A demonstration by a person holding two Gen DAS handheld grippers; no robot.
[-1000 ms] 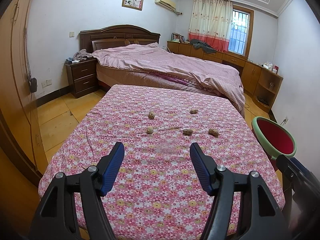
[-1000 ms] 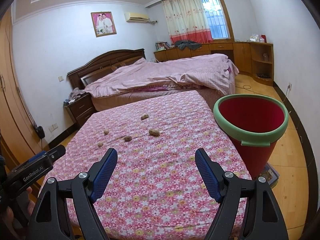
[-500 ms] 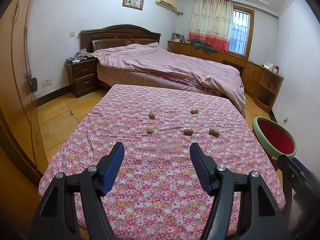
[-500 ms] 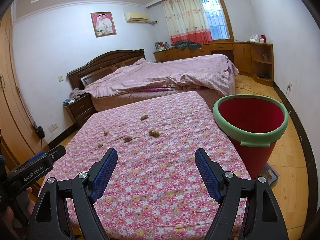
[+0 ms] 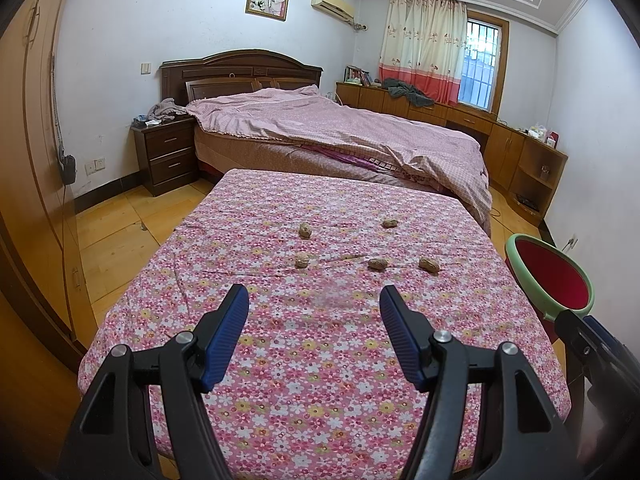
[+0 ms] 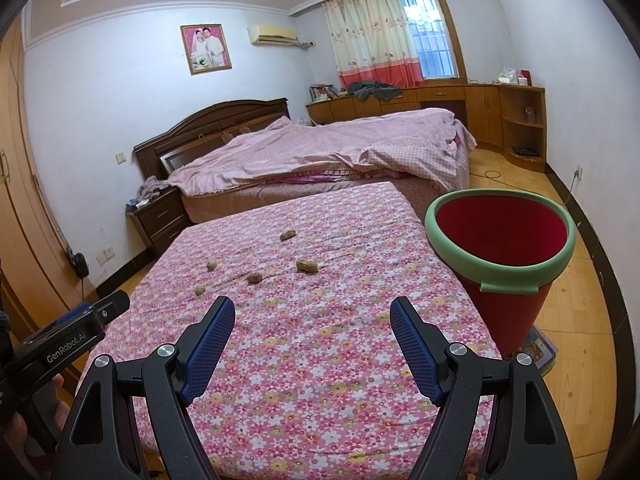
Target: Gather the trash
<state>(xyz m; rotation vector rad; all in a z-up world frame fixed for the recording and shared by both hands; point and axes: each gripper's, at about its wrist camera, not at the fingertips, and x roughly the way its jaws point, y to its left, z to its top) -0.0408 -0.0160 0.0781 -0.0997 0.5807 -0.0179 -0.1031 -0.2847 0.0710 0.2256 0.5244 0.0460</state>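
While both hang above the near edge of the flowered tablecloth [image 5: 320, 380], the left gripper [image 5: 314, 300] and right gripper [image 6: 312, 306] stand spread and empty. Five bumpy peanut shells [image 5: 376, 264] lie mid-table; a red bin [image 6: 504, 268] with a green rim stands at the right edge.

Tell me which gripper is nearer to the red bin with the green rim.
Right. The right gripper hovers over the floral cloth with the bin close beside it. The left gripper sits farther over, the right gripper between it and the bin.
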